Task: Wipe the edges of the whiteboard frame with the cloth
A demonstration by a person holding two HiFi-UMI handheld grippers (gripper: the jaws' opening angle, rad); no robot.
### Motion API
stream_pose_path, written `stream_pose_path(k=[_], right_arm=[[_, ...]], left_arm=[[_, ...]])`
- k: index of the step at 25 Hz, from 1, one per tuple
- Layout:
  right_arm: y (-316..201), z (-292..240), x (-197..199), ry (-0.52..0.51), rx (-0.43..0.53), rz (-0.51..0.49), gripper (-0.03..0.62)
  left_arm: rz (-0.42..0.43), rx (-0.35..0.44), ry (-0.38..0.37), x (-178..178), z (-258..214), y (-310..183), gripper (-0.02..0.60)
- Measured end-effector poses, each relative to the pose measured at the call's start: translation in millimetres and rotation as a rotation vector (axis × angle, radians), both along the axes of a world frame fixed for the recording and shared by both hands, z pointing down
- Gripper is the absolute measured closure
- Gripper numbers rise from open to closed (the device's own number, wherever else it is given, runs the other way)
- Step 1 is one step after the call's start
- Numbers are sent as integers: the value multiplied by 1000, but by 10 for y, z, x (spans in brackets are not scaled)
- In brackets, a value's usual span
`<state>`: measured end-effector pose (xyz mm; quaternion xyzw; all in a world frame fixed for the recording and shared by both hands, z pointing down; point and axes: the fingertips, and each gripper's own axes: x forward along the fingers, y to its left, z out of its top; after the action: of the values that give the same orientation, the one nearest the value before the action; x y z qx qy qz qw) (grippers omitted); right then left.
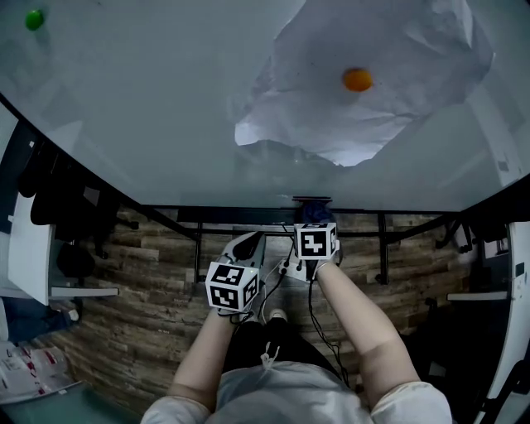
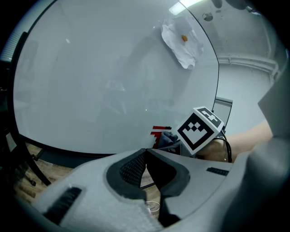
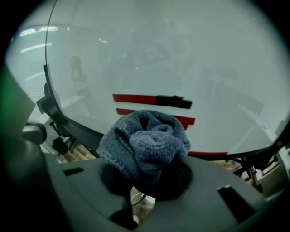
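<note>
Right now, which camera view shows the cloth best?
The right gripper view: the grey-blue knitted cloth fills its middle, bunched between the tongs. The head view shows only a small blue bit at the lower edge of the whiteboard frame; the left gripper view shows just a small corner.

Crumpled sheet of paper (image 1: 414, 58) pinned by an orange magnet (image 1: 358, 79) near the upper right corner of the whiteboard (image 1: 166, 99). A green magnet (image 1: 34, 20) sits toward its upper left corner. Two red bars (image 3: 136, 99) mark its lower edge, above a wood-plank floor (image 1: 141, 331).
</note>
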<state>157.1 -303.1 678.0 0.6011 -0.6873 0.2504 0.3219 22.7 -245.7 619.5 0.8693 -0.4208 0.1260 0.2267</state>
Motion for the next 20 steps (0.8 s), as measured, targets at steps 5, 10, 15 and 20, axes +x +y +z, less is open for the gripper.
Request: stream_pose_path(k=[5, 10, 15, 20], right_arm=[[-32, 27, -216, -31, -5, -9, 522], [-59, 46, -420, -22, 3, -15, 522], [-98, 60, -868, -14, 2, -8, 522], [-165, 102, -1465, -12, -4, -25, 522]], left_arm=[[-21, 8, -8, -127, -26, 19, 561], [-41, 15, -14, -462, -5, -4, 561], [-9, 24, -39, -897, 18, -8, 561], [-17, 16, -42, -1478, 52, -47, 561]])
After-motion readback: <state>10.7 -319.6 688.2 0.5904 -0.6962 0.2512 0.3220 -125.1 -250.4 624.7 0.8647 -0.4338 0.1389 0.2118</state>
